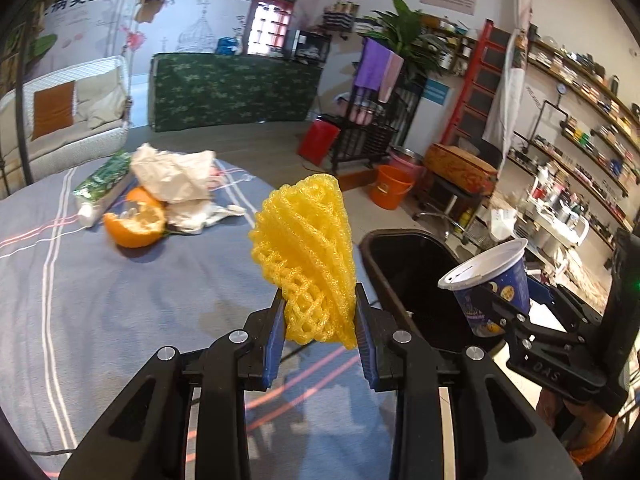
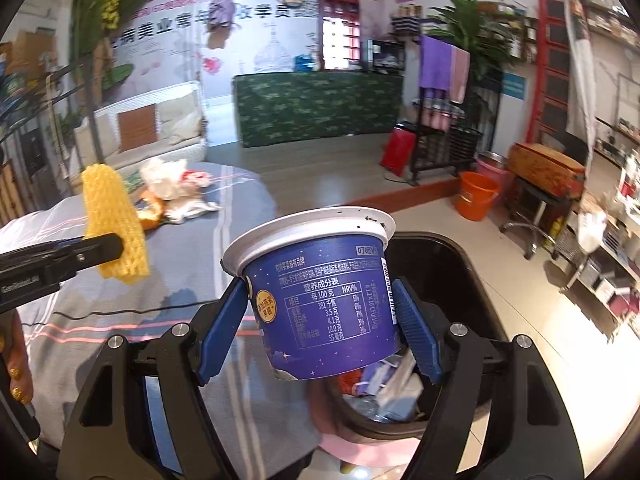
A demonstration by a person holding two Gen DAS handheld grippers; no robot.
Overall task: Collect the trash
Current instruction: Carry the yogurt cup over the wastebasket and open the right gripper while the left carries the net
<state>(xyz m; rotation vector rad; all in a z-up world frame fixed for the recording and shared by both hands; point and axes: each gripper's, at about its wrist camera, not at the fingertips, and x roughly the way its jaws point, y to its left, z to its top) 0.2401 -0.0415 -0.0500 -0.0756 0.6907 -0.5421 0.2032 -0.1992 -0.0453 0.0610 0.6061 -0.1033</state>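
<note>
My left gripper [image 1: 320,312] is shut on a yellow foam fruit net [image 1: 306,248] and holds it above the striped grey table [image 1: 100,300], near the table's right edge. My right gripper [image 2: 320,312] is shut on a blue yogurt cup [image 2: 320,292] with a white lid, held over the near rim of the black trash bin [image 2: 452,256]. The bin holds several wrappers. In the left wrist view the cup [image 1: 490,280] and the bin [image 1: 404,264] are to the right. In the right wrist view the net [image 2: 112,228] is at the left.
On the far side of the table lie orange peel [image 1: 136,220], crumpled white paper [image 1: 176,176] and a green tissue pack [image 1: 104,184]. An orange bucket [image 1: 390,188], a red ladder, a stool and shelves stand beyond the bin on the right.
</note>
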